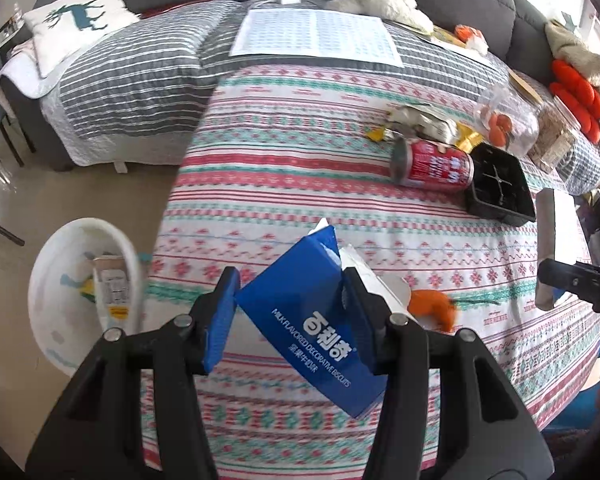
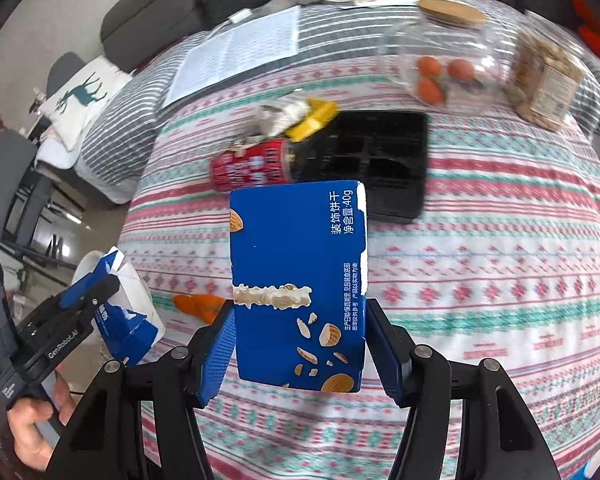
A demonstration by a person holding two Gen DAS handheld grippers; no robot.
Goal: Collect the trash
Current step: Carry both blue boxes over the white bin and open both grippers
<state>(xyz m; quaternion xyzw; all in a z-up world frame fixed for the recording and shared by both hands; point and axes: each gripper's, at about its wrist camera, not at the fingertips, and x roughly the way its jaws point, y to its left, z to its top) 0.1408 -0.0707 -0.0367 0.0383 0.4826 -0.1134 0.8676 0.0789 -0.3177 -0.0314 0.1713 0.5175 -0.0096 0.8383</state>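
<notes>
My left gripper (image 1: 290,314) is shut on a torn blue biscuit box (image 1: 308,316) and holds it above the patterned table's left edge; it also shows in the right wrist view (image 2: 120,312). My right gripper (image 2: 300,340) is shut on another blue biscuit box (image 2: 298,280), held above the table. A white bin (image 1: 80,288) with trash in it stands on the floor to the left. On the table lie a red can (image 1: 434,165), a black plastic tray (image 1: 498,184), crumpled wrappers (image 1: 420,122) and orange peel (image 1: 434,308).
A clear jar with oranges (image 2: 440,60) and a jar of snacks (image 2: 546,80) stand at the table's far right. A striped sofa cover with a paper sheet (image 1: 314,38) and a deer pillow (image 1: 74,20) lies behind. Chairs stand at the far left.
</notes>
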